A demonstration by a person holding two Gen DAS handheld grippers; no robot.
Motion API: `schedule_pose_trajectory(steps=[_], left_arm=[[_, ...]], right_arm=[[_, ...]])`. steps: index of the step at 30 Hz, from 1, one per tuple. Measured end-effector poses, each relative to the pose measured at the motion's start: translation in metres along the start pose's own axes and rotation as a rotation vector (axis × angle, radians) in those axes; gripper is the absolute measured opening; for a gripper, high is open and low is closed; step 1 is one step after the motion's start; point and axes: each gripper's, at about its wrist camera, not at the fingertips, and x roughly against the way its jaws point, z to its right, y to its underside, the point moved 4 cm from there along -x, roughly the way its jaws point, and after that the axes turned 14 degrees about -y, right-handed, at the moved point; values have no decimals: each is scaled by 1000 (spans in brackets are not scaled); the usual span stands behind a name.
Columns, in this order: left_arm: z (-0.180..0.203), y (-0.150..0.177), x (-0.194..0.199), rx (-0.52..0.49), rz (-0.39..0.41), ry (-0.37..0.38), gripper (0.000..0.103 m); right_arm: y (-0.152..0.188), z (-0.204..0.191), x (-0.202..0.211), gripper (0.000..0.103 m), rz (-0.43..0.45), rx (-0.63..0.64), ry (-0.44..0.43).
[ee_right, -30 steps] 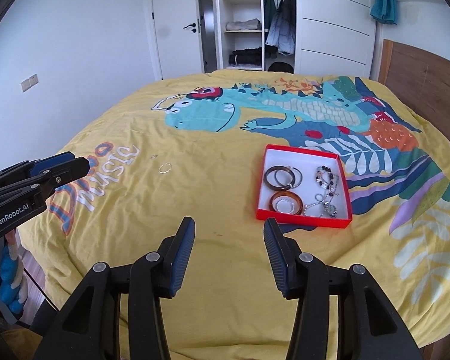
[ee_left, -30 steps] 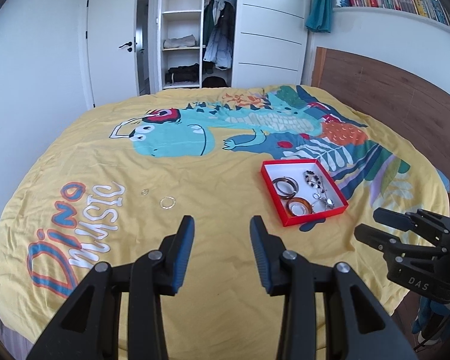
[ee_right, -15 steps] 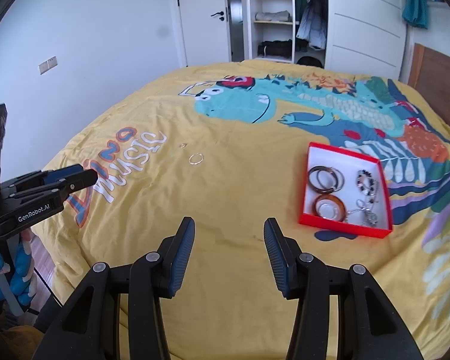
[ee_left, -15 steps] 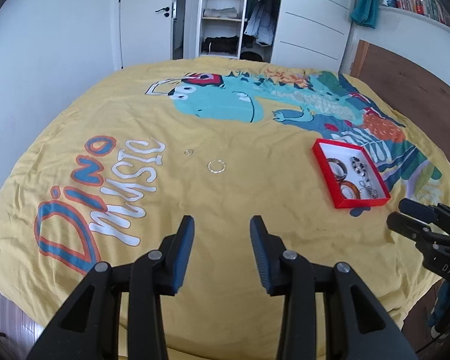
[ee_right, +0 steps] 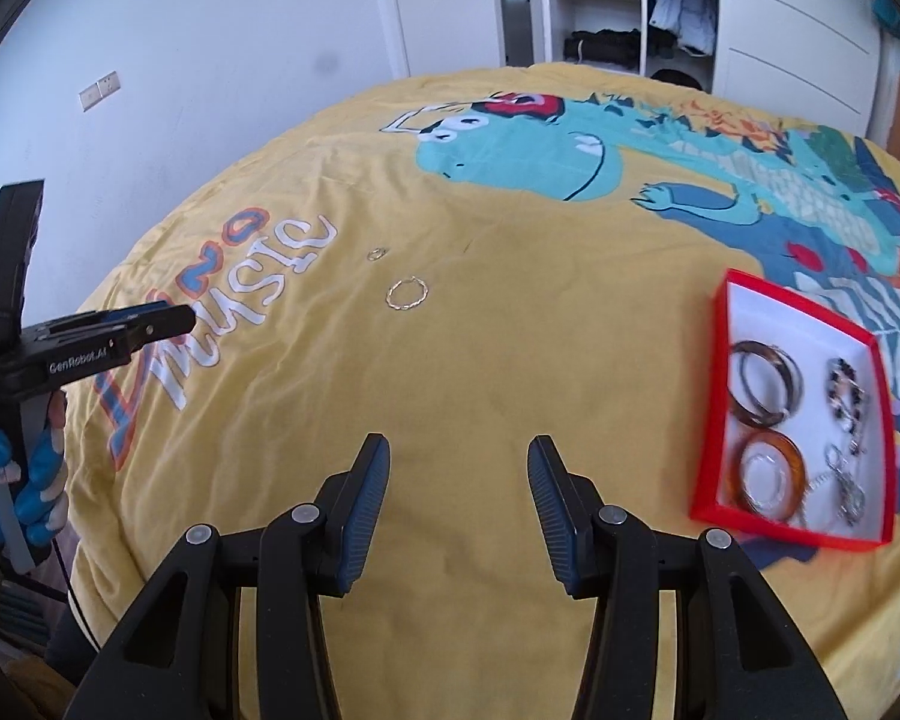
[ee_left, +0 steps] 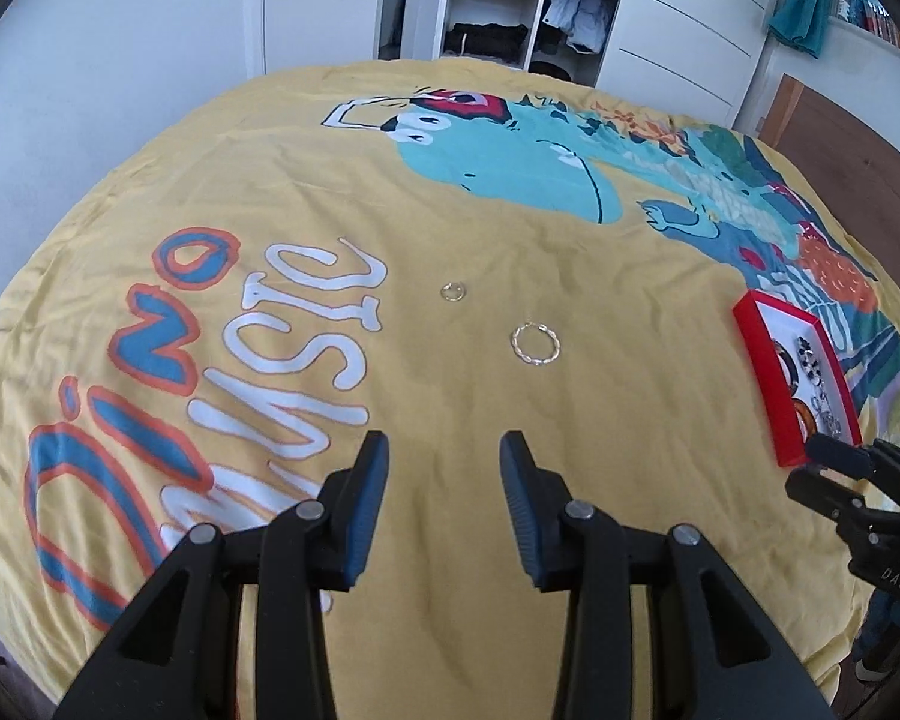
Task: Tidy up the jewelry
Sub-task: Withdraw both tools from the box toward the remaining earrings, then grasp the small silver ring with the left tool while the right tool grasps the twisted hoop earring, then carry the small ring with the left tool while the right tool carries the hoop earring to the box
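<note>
Two loose pieces lie on the yellow bedspread: a twisted silver bracelet (ee_left: 534, 345) (ee_right: 407, 294) and a small ring (ee_left: 453, 291) (ee_right: 377, 254) beyond it to the left. A red tray (ee_right: 707, 420) (ee_left: 762, 372) with a white floor holds bangles, a beaded bracelet and a chain. My left gripper (ee_left: 444, 498) hovers open and empty above the bedspread, short of the bracelet. My right gripper (ee_right: 457, 501) is open and empty too, with the tray to its right. Each gripper shows at the edge of the other's view: the right one (ee_left: 810, 471), the left one (ee_right: 150, 324).
The bedspread (ee_right: 510, 330) bears a dinosaur print and "Dino Music" lettering. A gloved hand (ee_right: 30, 480) holds the left tool at the bed's left edge. Beyond the bed stand a white door (ee_right: 450, 0) and an open wardrobe (ee_right: 600, 0); a wooden headboard (ee_left: 858, 138) is at the right.
Both grippers have come lower and closer to the bedspread. The bracelet and ring appear larger and nearer the left gripper; the tray has slid toward the right edge of both views.
</note>
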Motion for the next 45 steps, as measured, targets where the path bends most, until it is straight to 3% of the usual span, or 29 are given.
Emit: schedule_pose_trajectory(steps=[8,17,24,30,32,34,37,45], left_arm=[[10,-45,-88,-33,-55,74,37],[29,-76,-167,-127,-75,108,37],[38,-80,-191,-207,-54,131,35],[43,-85,-198,-228,-25,128,17],[43,-85,-198,-227,-18,128,17],[42,-84,-196,-224,-16,128,16],[41,-84,-192,-220,-15,122,16],[38,-80,-166,-192,-23,98,16]], right_arm=[[-23,20,-77,47,-37,4,-67],[-50,24,-153,47,-54,56,-148],[-75,20,-196,47,-55,125,-172],[-85,25,-209,47,-60,147,-177],[-84,26,-210,36,-63,151,-173],[-84,28,-210,34,-60,146,-173],[-84,31,-208,9,-52,133,-171],[-78,36,-181,4,-40,104,-161]])
